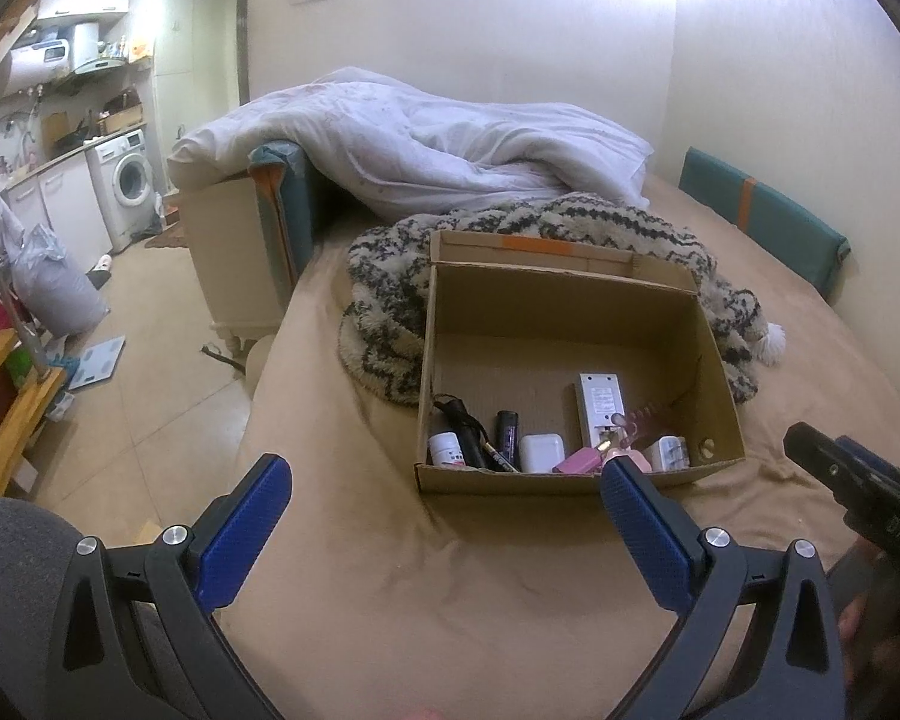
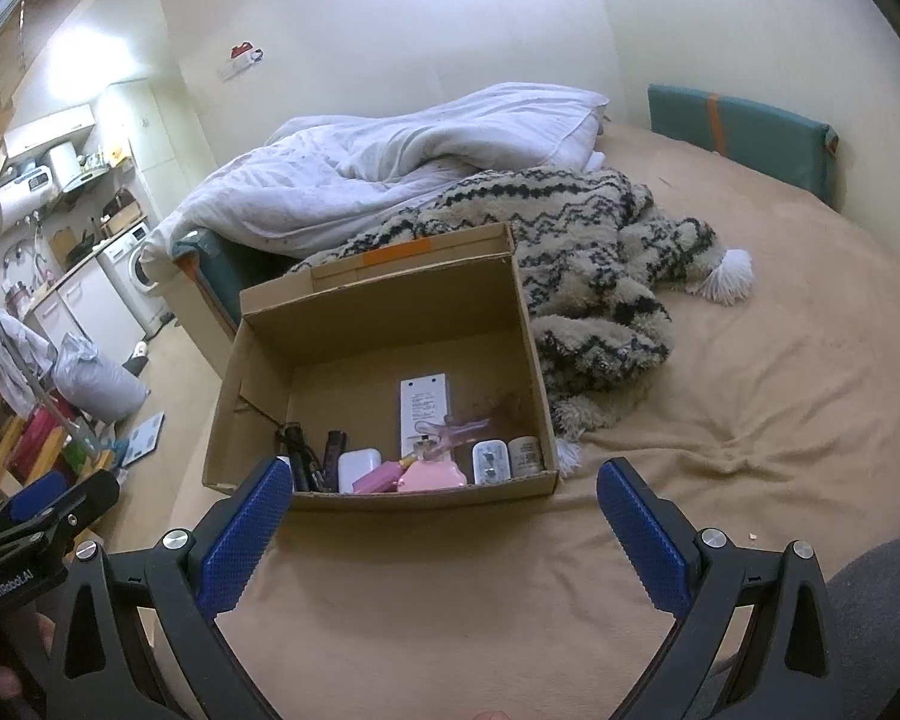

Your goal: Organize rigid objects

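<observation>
Right wrist: cardboard box (image 2: 378, 324) beyond spread (empty) jaws

A tan-covered bed (image 1: 450, 570) spreads ahead of the claws, a white duvet (image 1: 414, 138) heaped at its far end against pale walls (image 1: 510, 18). Far to the left, beyond the beige tiled floor (image 1: 150, 372), stands a washing machine (image 1: 129, 183) under cluttered shelves.

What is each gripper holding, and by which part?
Nothing. The left gripper and right gripper are both open and empty, short of the cardboard box.
</observation>
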Available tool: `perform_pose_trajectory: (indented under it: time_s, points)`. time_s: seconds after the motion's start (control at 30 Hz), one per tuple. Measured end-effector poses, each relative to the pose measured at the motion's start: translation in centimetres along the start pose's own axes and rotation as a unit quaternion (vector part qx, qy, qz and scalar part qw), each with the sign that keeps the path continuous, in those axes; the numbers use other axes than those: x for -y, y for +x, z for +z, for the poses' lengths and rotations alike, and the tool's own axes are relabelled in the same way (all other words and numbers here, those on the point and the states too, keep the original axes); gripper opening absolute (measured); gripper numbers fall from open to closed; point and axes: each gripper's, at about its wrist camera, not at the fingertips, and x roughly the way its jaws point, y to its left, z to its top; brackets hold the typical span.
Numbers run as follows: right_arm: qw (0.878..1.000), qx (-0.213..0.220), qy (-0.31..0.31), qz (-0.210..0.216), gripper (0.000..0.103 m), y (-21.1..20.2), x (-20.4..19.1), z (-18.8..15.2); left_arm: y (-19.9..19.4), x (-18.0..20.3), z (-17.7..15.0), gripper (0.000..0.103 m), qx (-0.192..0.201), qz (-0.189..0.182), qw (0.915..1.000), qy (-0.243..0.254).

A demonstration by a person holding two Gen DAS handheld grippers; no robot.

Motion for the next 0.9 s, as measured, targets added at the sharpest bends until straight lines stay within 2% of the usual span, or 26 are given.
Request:
perform_pose_trajectory:
  time_s: [0.9]
  points:
    - [1.000,-0.001,-0.001,0.000,0.103,0.05,-0.05,-0.04,-0.09,0.04,-0.03,0.103,0.002,0.000,1.0000,0.002]
